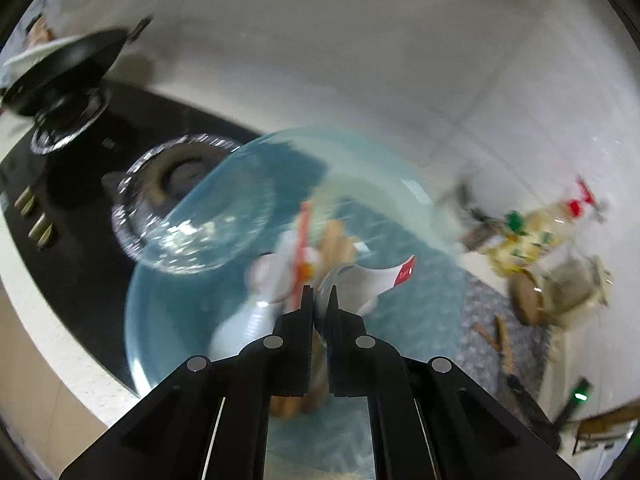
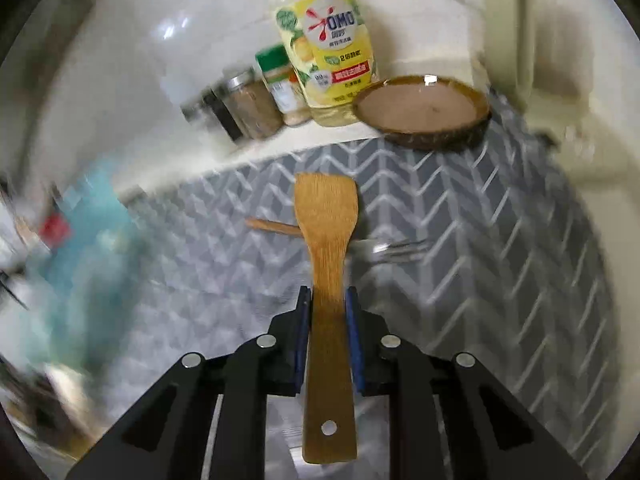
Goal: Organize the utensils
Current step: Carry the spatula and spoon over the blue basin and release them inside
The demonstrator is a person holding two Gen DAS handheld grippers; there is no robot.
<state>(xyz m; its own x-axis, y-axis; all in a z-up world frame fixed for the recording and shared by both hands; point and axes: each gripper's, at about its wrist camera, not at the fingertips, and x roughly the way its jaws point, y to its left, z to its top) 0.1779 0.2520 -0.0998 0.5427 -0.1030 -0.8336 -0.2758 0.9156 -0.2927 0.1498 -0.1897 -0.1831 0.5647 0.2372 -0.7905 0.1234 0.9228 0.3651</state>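
Spatula [image 2: 327,240] clamped in R gripper [image 2: 328,296], R view only; L gripper [image 1: 320,296] fingers pinching blue bowl [image 1: 168,320] rim.

Open chevron mat [image 2: 480,240] lies ahead of the right gripper [image 2: 328,300], bounded beyond by the brown dish [image 2: 424,112], detergent bottle [image 2: 324,48] and spice jars [image 2: 248,108].

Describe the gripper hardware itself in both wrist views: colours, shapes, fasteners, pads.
Both are matte black, angular two-finger linkages with round silver pins at the joints, four showing per gripper. The left gripper tapers to thin black jaws, with a hint of blue on one inner face. The right gripper has clear blue pads lining the inner faces of its jaws. No cables, logos, sleeves or hands are visible.
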